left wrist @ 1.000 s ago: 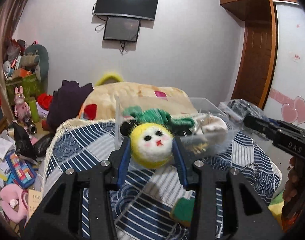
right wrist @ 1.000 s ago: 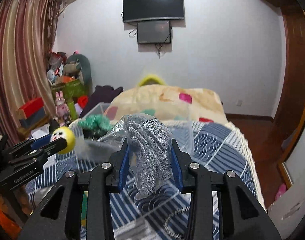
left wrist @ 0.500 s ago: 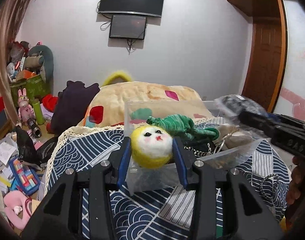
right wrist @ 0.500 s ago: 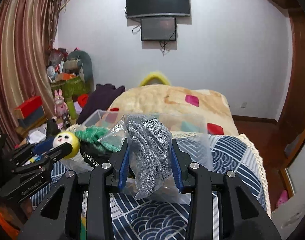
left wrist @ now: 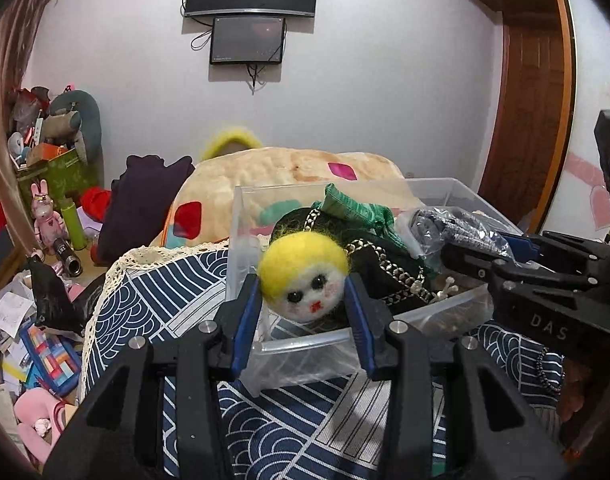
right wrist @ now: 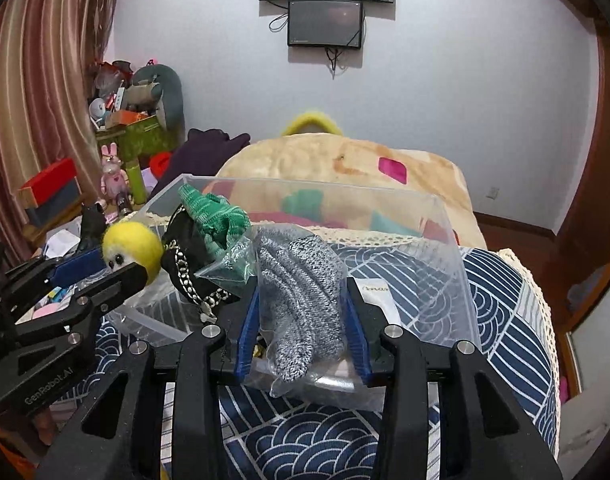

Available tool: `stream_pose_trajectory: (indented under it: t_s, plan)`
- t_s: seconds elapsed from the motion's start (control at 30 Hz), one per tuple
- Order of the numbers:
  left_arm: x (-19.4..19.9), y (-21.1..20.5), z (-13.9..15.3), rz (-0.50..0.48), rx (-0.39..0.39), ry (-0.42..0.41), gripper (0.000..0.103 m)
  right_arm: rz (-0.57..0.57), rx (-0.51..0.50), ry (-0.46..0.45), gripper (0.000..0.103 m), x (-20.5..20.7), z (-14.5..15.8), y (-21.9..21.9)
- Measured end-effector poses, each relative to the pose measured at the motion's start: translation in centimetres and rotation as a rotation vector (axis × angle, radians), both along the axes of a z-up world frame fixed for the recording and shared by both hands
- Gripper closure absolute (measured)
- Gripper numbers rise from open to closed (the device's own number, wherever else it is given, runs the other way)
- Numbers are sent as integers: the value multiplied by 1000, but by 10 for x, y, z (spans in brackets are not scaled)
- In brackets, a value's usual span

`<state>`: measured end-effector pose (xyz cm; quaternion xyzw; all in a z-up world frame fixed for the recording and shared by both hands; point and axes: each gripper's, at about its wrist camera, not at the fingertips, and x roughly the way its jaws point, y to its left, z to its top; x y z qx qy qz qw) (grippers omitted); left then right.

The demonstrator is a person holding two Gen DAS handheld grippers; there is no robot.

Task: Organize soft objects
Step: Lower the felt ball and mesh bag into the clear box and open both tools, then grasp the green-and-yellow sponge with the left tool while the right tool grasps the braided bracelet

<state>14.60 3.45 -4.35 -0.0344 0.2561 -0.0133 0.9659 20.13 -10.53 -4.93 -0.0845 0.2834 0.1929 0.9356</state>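
Note:
My left gripper (left wrist: 305,300) is shut on a yellow felt doll head (left wrist: 305,276) with a white face, held over the near left edge of a clear plastic bin (left wrist: 241,208). It also shows in the right wrist view (right wrist: 133,248). My right gripper (right wrist: 303,312) is shut on a grey knit item in a clear bag (right wrist: 301,284), held over the bin's (right wrist: 445,216) near rim; the bagged item shows in the left wrist view (left wrist: 457,228). In the bin lie a green knit piece (right wrist: 213,212) and a black item with a chain (right wrist: 185,260).
The bin sits on a blue and white patterned cover (right wrist: 505,300) over the bed. A beige quilt (right wrist: 345,164) lies behind it. Toys, boxes and clutter (left wrist: 45,240) fill the floor at the left. A wooden door (left wrist: 533,120) stands at the right.
Both grippers have moved forward and down to the bin with their loads. The doll head now hangs face down at the bin's edge; the bagged knit item is over the near rim.

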Motion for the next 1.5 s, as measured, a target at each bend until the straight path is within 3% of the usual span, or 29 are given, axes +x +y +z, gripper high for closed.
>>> stream_pose_trajectory:
  t_s: [0.2, 0.37, 0.53, 0.6, 0.77, 0.93, 1.2, 1.37, 1.43, 1.5]
  plan:
    - [-11, -2, 3, -10, -6, -1, 49, -10, 1, -10, 46, -9, 3, -7]
    - [-24, -9, 9, -31, 2, -10, 48, -1, 25, -25, 46, -19, 11, -17]
    - [-44, -17, 20, -49, 19, -46, 29, 7, 59, -57, 41, -35, 27, -30]
    - [-53, -20, 24, -64, 13, -56, 25, 0, 72, -84, 31, -44, 34, -39]
    - [-72, -28, 23, -83, -17, -47, 8, -37, 78, -113, 18, -63, 37, -59]
    - [-85, -40, 7, -89, -13, -5, 6, -79, 67, -71, 18, -71, 24, -76]
    - [-89, -53, -34, -107, -45, 113, 6, -119, 35, 91, 19, -67, -38, -92]
    - [-91, -57, -47, -120, -73, 138, 6, -127, 32, 131, 19, -68, -54, -97]
    - [-91, -60, -51, -136, -74, 139, 6, -131, 22, 122, 23, -69, -55, -96]
    - [-91, -62, -53, -137, -74, 133, 14, -121, 5, 113, 42, -71, -54, -93]
